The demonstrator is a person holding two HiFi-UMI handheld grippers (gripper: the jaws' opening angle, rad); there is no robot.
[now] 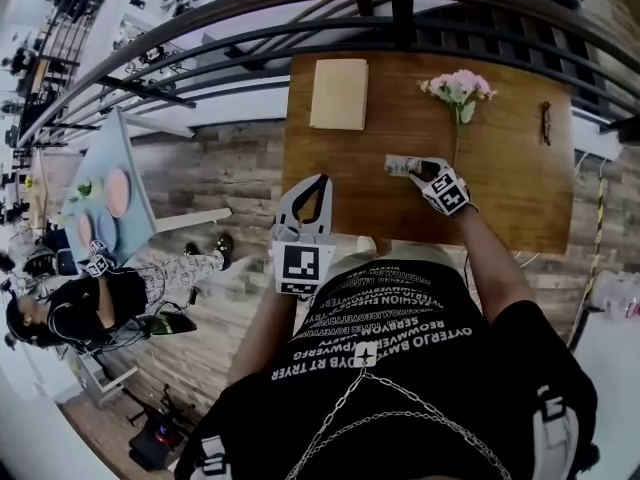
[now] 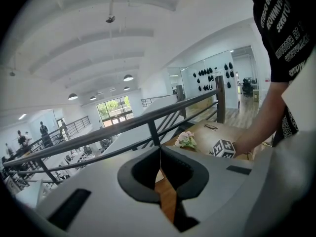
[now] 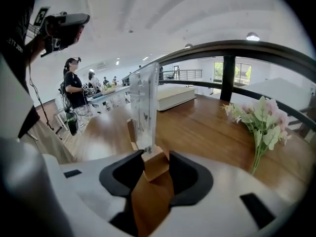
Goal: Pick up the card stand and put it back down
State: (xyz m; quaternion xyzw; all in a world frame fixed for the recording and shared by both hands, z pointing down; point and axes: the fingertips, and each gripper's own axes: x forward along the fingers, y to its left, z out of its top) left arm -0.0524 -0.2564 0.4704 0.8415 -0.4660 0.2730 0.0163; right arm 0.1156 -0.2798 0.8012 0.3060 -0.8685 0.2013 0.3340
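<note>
The card stand is a clear upright panel on a small wooden base; it stands on the wooden table just right of centre. My right gripper reaches it from the near side. In the right gripper view, my right gripper has the base between its jaws, with both pads against the block's sides. My left gripper hovers at the table's near left edge, and my left gripper shows its jaws meeting with nothing between them.
A beige notebook lies at the table's far left, a pink flower sprig at the far middle, and a small dark object at the far right. A black railing runs behind the table. People stand on the floor below.
</note>
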